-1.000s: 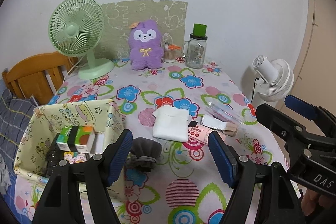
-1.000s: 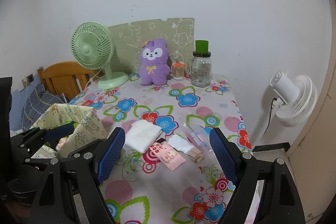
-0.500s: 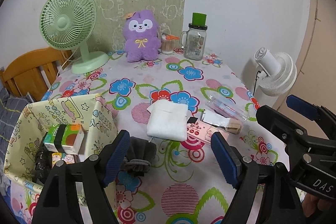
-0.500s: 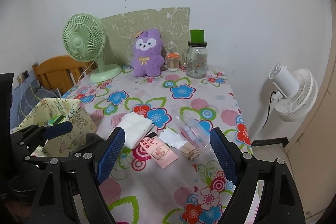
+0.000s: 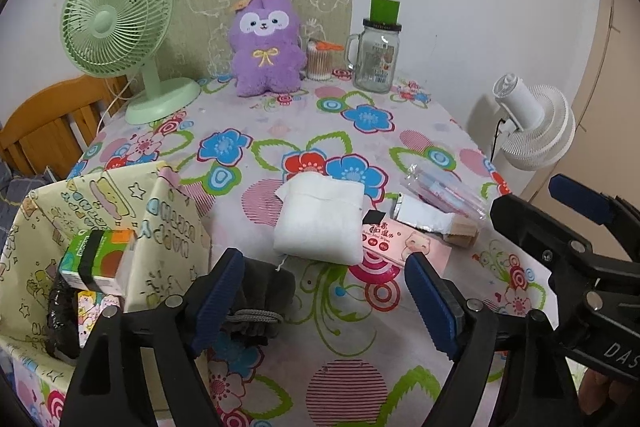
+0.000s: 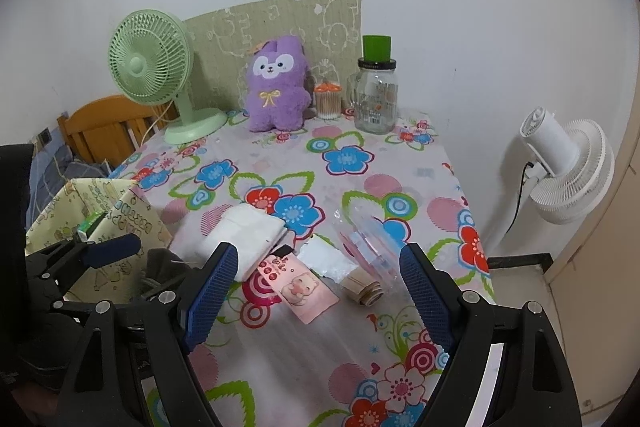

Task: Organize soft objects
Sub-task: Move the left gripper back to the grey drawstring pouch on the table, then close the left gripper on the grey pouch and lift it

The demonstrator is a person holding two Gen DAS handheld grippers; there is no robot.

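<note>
Left gripper (image 5: 324, 301) was spreading, empty, above the grey pouch (image 5: 260, 291) beside the white towel (image 5: 320, 223); right gripper (image 6: 316, 291) stood spread, empty.

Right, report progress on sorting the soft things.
Done: the yellow fabric bin already holds a green carton. In hand: nothing; left tool opening, right tool open, both empty. Left: white pouch, grey pouch, pink wipes pack.

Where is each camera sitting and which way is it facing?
Left wrist: behind the left tongs, whose jaws are opening, empty; looks down at the table, bag and white pouch; right tongs at right.
Right wrist: behind the open right tongs; same table; left tongs at left.
Shared: plush, green fan, jar.
</note>
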